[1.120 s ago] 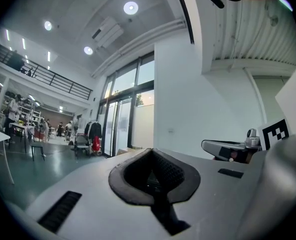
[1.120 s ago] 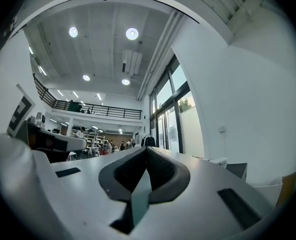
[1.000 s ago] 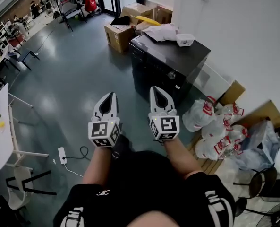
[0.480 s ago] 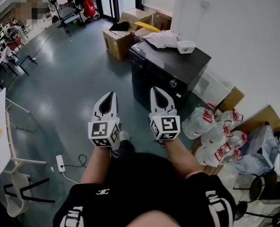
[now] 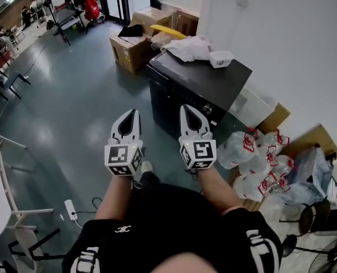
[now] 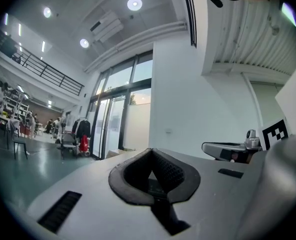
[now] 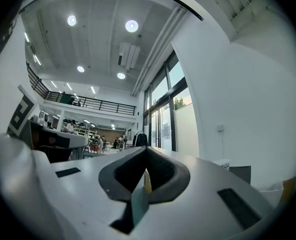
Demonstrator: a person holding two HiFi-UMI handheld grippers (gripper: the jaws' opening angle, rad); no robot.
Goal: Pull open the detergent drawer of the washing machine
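Observation:
A black washing machine [image 5: 198, 90] stands against the white wall, ahead and a little right of me. Its control strip with a round knob [image 5: 208, 108] faces me; the detergent drawer is too small to make out. My left gripper [image 5: 130, 114] is held level in front of my body, shut and empty, short of the machine and left of it. My right gripper [image 5: 189, 110] is beside it, shut with nothing in it, its tips in line with the machine's front. In the left gripper view the left gripper [image 6: 155, 156] shows closed jaws; in the right gripper view the right gripper [image 7: 144, 161] shows the same.
White cloth [image 5: 185, 47] and a small white box [image 5: 220, 58] lie on the machine's top. Cardboard boxes [image 5: 131, 47] stand behind it. Clear bags with red ties [image 5: 259, 161] are heaped on the floor at its right. A power strip [image 5: 69, 208] lies on the grey floor at lower left.
The washing machine and boxes have shifted left and closer in the head view as I moved toward them. Both grippers keep their pose in front of me, still shut.

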